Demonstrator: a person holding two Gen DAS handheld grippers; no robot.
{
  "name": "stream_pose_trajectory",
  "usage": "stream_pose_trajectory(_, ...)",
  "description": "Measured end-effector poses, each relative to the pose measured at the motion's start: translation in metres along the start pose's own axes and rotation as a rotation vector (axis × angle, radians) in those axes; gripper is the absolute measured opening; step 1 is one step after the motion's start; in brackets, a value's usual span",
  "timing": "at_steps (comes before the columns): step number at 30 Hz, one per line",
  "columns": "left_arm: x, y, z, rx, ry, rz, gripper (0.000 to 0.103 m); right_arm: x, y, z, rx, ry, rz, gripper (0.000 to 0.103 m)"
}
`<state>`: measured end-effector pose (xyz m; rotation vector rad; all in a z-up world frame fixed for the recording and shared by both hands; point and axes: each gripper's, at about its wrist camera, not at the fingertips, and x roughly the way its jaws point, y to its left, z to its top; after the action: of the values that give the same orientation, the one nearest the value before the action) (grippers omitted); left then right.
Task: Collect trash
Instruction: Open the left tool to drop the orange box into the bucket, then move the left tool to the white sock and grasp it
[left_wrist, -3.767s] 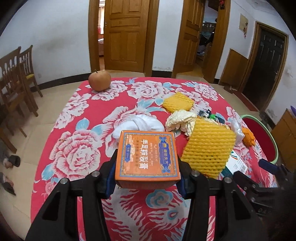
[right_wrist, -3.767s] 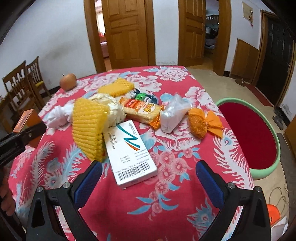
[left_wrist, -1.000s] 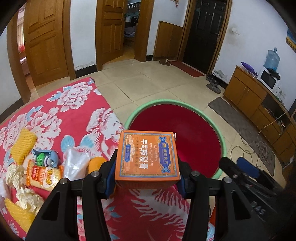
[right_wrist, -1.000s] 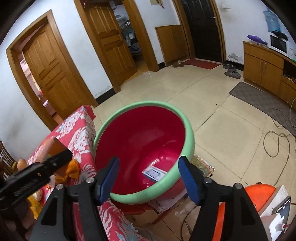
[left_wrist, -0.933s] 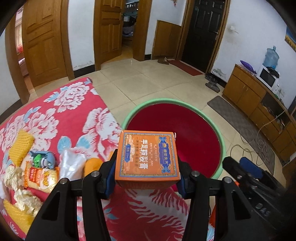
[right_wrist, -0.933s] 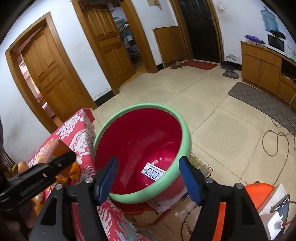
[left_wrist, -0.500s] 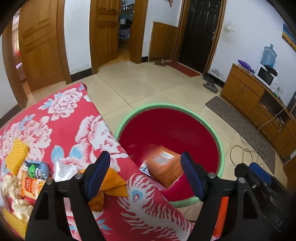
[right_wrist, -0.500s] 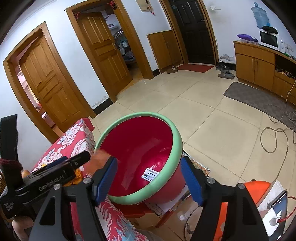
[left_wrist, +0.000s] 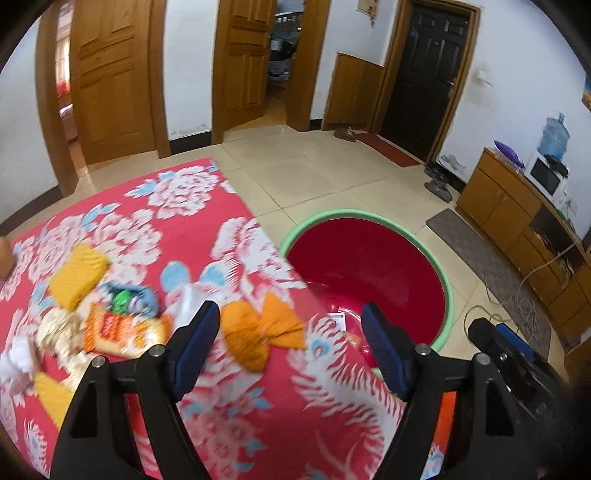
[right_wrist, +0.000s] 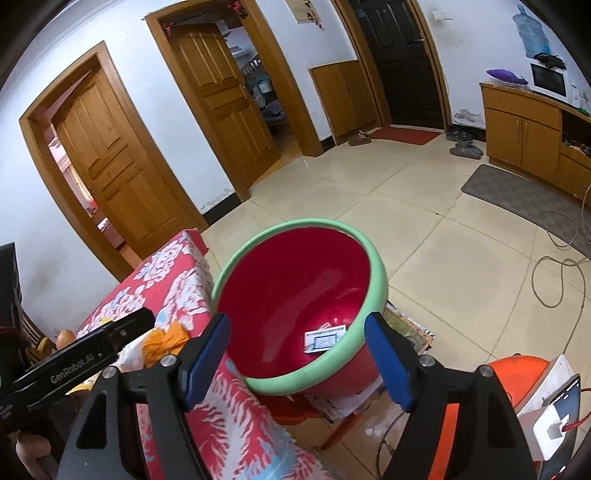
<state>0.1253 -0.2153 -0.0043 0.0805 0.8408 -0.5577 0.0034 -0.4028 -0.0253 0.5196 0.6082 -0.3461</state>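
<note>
A red basin with a green rim (left_wrist: 406, 225) (right_wrist: 373, 258) stands beside the table's right edge. A white box (right_wrist: 325, 338) lies on its bottom; only its corner shows in the left wrist view (left_wrist: 337, 319). My left gripper (left_wrist: 291, 339) is open and empty above the table edge, near an orange wrapper (left_wrist: 258, 332). My right gripper (right_wrist: 295, 354) is open and empty above the basin's near rim. Snack packets (left_wrist: 118, 328), a yellow foam net (left_wrist: 77, 273) and a clear bag (left_wrist: 192, 299) lie on the red floral cloth (left_wrist: 184, 206).
An orange stool (right_wrist: 517, 373) with a phone on a white box (right_wrist: 557, 410) stands at the right. Cables (right_wrist: 561, 258) lie on the tiled floor. A wooden cabinet (left_wrist: 517, 206) lines the right wall. The left gripper's body (right_wrist: 81, 354) shows in the right wrist view.
My left gripper opened and the orange box dropped into the basin; it is now out of sight. The left view has swung back toward the table. The right gripper stays open over the basin.
</note>
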Motion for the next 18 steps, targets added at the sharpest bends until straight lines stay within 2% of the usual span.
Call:
stream_pose_trajectory(4, -0.018, 0.021, -0.008, -0.033, -0.014, 0.025, 0.078, -0.001, 0.013, -0.006, -0.015, 0.011, 0.032, 0.078)
stream_pose_trajectory(18, -0.062, 0.104, -0.03, -0.115, -0.058, 0.199, 0.078, -0.007, 0.056, -0.024, -0.115, 0.049, 0.087, 0.088)
